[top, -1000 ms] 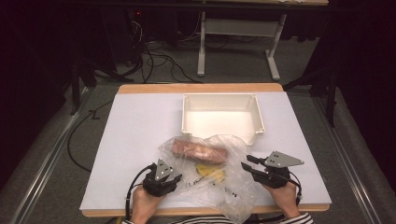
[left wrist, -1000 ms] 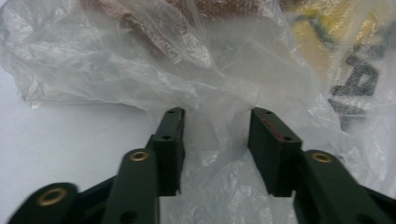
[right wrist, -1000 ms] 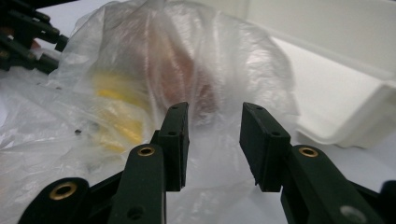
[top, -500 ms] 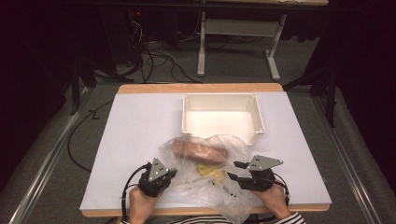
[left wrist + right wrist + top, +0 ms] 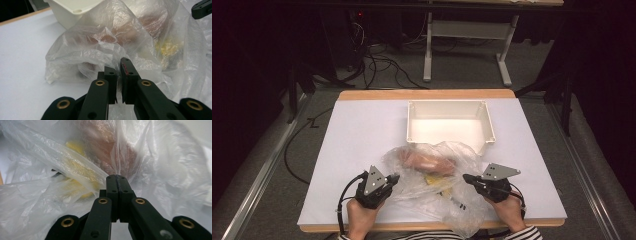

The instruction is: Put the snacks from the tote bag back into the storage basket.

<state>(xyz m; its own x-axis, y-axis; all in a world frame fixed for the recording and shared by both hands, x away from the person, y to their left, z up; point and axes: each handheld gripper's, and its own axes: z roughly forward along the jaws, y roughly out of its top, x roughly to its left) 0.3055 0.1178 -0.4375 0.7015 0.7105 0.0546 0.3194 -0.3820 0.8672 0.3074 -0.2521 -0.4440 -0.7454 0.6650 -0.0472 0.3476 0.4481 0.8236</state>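
Plastic bag (image 5: pixel 437 175) — pinched between both fingers (image 5: pixel 111 185)

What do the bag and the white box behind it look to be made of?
The bag looks like thin clear plastic film: crinkled, glossy, its contents showing through. The white box seems rigid moulded plastic, smooth and slightly glossy, with a flanged rim and corner holes; painted metal cannot be excluded.
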